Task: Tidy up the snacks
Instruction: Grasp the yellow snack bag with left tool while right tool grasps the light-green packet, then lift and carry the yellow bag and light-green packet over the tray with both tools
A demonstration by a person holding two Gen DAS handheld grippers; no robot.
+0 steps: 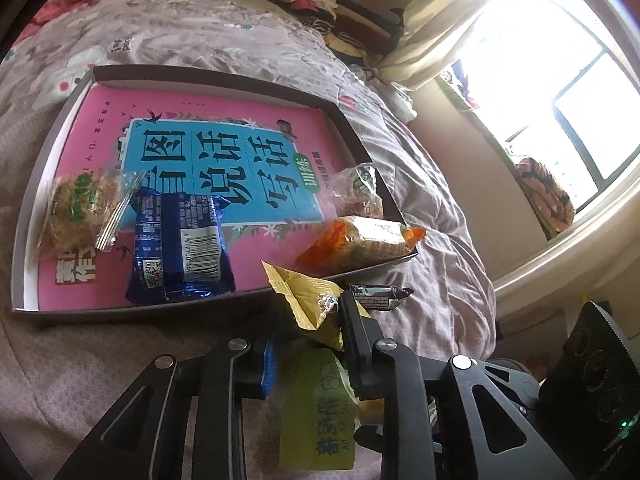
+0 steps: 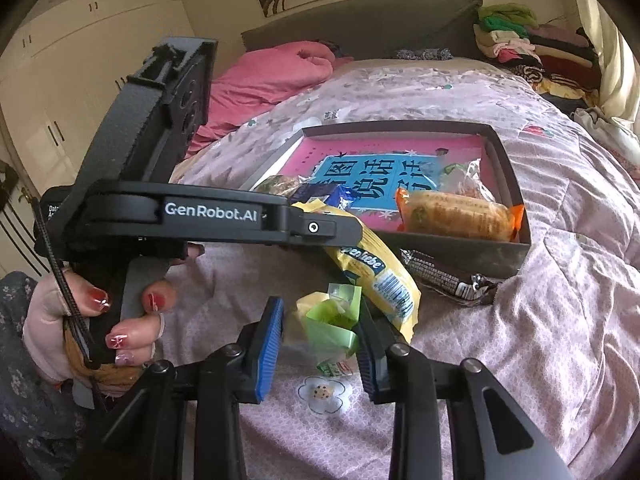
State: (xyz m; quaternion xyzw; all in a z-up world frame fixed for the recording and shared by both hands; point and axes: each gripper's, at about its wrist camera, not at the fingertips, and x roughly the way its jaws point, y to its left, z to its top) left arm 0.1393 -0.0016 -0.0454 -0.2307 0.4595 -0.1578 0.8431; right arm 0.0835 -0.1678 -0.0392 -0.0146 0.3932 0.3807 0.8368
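the left gripper (image 1: 308, 344) is clamped on the yellow packet (image 2: 376, 272), just outside the tray (image 2: 516, 256) on the bed. the right gripper (image 2: 320, 344) pinches a small green packet (image 2: 332, 320). both look light and crinkly, probably slippery; better gripped mid-body.

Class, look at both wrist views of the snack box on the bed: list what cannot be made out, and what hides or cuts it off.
- Yellow packet, left wrist view: lower part hidden behind the left gripper.
- Green packet, right wrist view: its sides are covered by the right gripper pads.
- Dark bar, right wrist view: print too small to read.
- Window, left wrist view: outside washed out by glare.
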